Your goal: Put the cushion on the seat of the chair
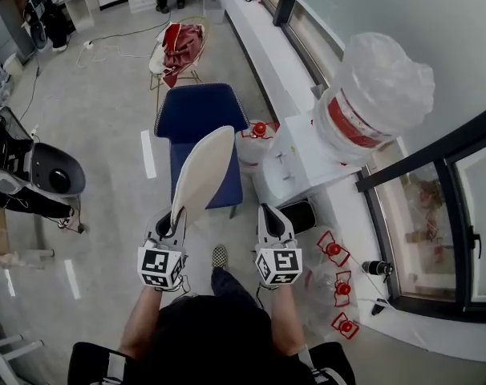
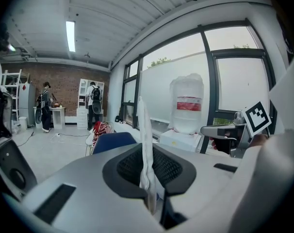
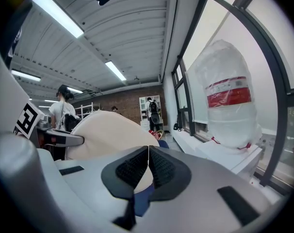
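My left gripper [image 1: 172,221] is shut on the lower edge of a cream oval cushion [image 1: 201,169], which stands on edge and leans away from me over the blue chair [image 1: 201,112]. In the left gripper view the cushion's thin edge [image 2: 145,140] rises from between the pads [image 2: 133,168], with the blue chair [image 2: 113,141] behind it. My right gripper [image 1: 273,219] is beside it, shut, with nothing in it. In the right gripper view the jaws [image 3: 148,163] meet, and the cushion's broad face [image 3: 106,132] shows to their left.
A large plastic-wrapped water bottle [image 1: 373,95] stands on a white cabinet [image 1: 295,163] right of the chair. Red-capped bottles [image 1: 339,287] lie on the floor at the right. A chair with red cloth [image 1: 179,46] is behind the blue one. A dark stool [image 1: 57,171] stands at the left.
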A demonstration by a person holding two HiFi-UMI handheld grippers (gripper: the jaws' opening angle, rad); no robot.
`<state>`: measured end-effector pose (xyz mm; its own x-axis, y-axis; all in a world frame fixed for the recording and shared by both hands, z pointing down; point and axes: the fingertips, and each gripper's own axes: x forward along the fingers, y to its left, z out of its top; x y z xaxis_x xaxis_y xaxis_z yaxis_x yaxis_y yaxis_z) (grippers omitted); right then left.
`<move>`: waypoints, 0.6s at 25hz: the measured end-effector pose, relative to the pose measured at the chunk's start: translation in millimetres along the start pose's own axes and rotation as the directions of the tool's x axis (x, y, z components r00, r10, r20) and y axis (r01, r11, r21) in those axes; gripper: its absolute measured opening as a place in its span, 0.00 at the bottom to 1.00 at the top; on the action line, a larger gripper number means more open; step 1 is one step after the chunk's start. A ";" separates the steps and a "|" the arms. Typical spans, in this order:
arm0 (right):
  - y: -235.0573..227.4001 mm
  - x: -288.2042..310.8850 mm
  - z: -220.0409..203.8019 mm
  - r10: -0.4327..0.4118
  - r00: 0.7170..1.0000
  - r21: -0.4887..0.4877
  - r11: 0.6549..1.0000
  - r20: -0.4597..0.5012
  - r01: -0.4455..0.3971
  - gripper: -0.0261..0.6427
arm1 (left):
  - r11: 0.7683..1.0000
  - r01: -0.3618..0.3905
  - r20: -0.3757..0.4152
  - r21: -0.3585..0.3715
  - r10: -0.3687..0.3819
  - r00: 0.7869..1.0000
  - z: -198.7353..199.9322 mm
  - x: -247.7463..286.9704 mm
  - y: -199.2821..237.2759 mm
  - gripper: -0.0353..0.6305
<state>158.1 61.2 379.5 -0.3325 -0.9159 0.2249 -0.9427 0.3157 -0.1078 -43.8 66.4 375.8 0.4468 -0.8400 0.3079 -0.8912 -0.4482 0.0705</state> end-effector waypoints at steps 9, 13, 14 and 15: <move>-38.5 43.6 -11.3 0.026 0.999 0.016 1.000 -0.040 -0.026 0.08 | 1.000 -0.006 -0.048 -0.024 0.004 0.999 -10.5 63.1 -2.0 0.12; -49.0 56.2 -22.1 0.031 0.997 0.029 0.999 -0.065 -0.029 0.08 | 1.000 -0.002 -0.079 -0.027 0.000 0.997 -19.6 84.9 -2.1 0.12; -51.5 59.0 -26.4 0.031 0.997 0.037 0.999 -0.073 -0.028 0.08 | 1.000 0.001 -0.087 -0.028 -0.003 0.996 -22.3 90.3 -1.9 0.12; -53.6 61.7 -30.9 0.031 0.996 0.045 0.999 -0.081 -0.027 0.08 | 1.000 0.004 -0.095 -0.029 -0.006 0.995 -25.0 95.4 -1.7 0.12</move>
<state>187.2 -4.6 429.1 -0.3623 -0.8828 0.2991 -0.9312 0.3290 -0.1569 -1.6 -5.4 428.8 0.4428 -0.8042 0.3964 -0.8915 -0.4421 0.0989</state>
